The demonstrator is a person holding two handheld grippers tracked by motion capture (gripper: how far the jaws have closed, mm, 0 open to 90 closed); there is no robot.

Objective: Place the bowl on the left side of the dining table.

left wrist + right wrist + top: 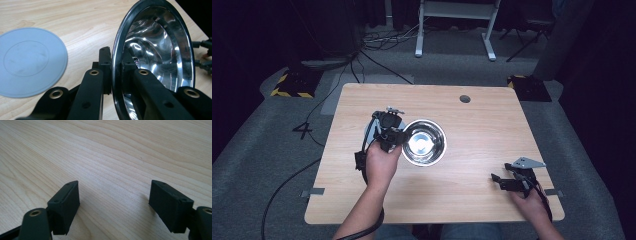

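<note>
- The left tongs [116, 75] are clamped on the rim of the bowl [160, 50]: in the left gripper view one black jaw lies outside the steel wall and the other inside, pressing the thin edge between them. Pinching the rim is likely the only sure hold on so wide and smooth a vessel.
- In the high view the left tongs [398, 136] meet the bowl [424, 142] at its left edge, a little left of the middle of the frame, with the hand [382, 165] below them. Whether the bowl rests on the surface [482, 125] or hangs just clear of it cannot be told.
- The right tongs [113, 202] stand wide open with nothing between them, only bare wood grain beneath. In the high view the right tongs [501, 181] wait at the lower right of the frame, well apart from the bowl, seemingly parked out of the way.
- A pale grey disc [30, 61] lies flat at the left of the left gripper view, just beside the bowl. It looks like a mat or lid; the bowl may belong with it, though that is a guess.
</note>
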